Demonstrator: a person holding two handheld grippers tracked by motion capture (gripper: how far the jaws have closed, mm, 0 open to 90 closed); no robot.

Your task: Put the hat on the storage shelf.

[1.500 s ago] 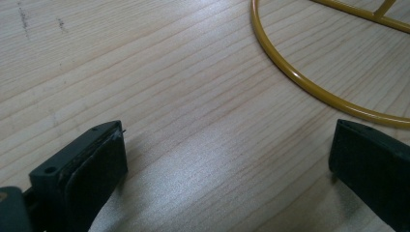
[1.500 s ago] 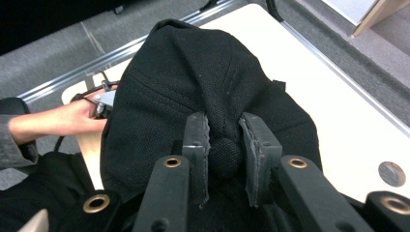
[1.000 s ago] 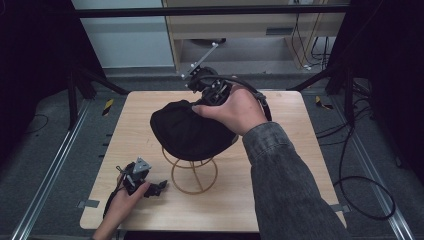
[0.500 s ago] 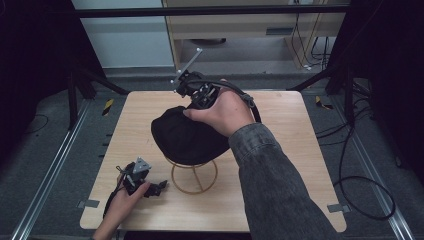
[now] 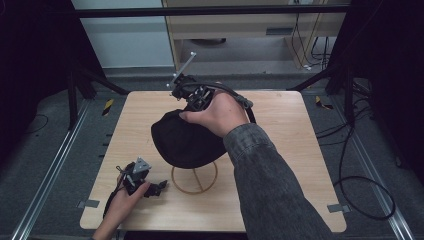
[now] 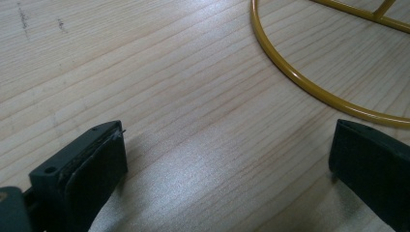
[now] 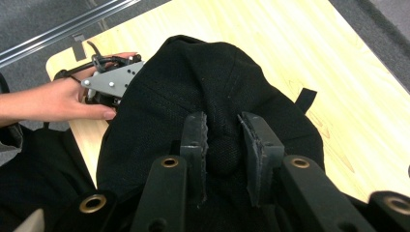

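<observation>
The right hand-held gripper [image 7: 222, 140] pinches the black fabric cap [image 5: 185, 140] to seat it on the yellow wire stand [image 5: 194, 178] — the left hand-held gripper [image 6: 227, 164] rests spread on the desk [image 5: 285, 130].

we see a matt black woven cloth cap [image 7: 212, 96], a glossy yellow metal wire stand [image 6: 309, 87] beside it, and a pale, smooth-grained wooden counter [image 6: 159, 72].

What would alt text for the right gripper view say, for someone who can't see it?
The right gripper has its two black jaws pinched on a fold of a black cap above a light wooden table. Beyond the cap, the person's other hand rests on the table holding the left gripper.
</observation>
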